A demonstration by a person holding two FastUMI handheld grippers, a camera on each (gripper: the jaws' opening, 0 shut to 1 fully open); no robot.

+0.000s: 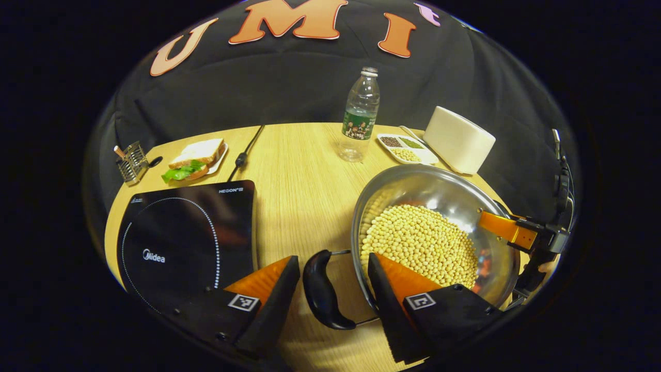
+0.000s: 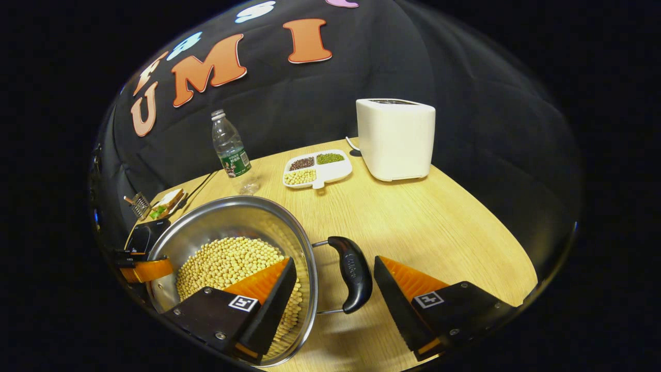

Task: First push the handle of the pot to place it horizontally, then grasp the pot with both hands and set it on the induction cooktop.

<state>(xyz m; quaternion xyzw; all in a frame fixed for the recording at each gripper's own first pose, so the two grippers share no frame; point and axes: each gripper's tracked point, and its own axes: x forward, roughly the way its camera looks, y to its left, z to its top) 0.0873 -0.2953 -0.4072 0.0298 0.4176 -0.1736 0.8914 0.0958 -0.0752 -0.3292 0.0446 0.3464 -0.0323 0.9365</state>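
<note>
Steel pot [image 1: 439, 206] of beans: each handle [image 1: 323, 297] sits between open left tongs [image 1: 333, 281] and right tongs [image 2: 335, 279].

1. Clear water bottle [image 1: 360, 116] standing upright at the desk's [image 2: 413, 217] far edge, white cap on.
2. White toaster [image 2: 396, 138], far right, big and boxy.
3. Divided white dish [image 2: 317, 169] of dark, green and pale beans, between bottle and toaster.
4. Sandwich [image 1: 195, 159] on a plate, far left.
5. Small wire rack [image 1: 131, 162] left of it.
6. Black cable [image 1: 247, 151] trailing across the desk just right of the sandwich.
</note>
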